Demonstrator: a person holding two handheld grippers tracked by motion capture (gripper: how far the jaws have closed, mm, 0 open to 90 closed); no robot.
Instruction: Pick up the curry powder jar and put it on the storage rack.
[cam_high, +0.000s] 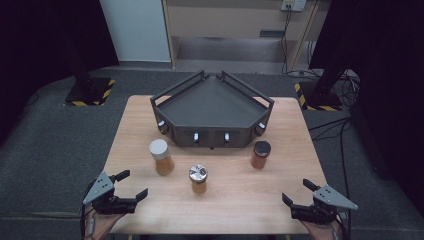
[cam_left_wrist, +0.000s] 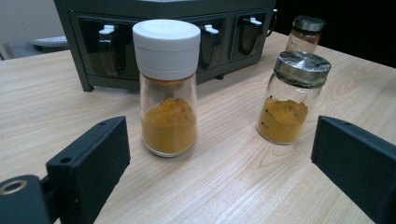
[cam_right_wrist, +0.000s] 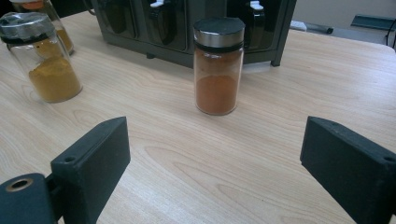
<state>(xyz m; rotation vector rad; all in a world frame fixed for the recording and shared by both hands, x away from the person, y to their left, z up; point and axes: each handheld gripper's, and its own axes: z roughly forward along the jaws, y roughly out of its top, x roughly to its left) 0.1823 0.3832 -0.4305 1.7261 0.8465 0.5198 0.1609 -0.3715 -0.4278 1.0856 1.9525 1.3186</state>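
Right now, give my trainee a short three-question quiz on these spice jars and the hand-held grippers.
1. True or false: both hand-held grippers, left hand-held gripper and right hand-held gripper, are open and hold nothing.
2. Which jar stands nearest the left one: A white-lidded jar, B silver-lidded jar, C black-lidded jar?
3. Fill in: the jars stand on the table in front of the dark ____.

Key: 1 true; 2 A; 3 rack.
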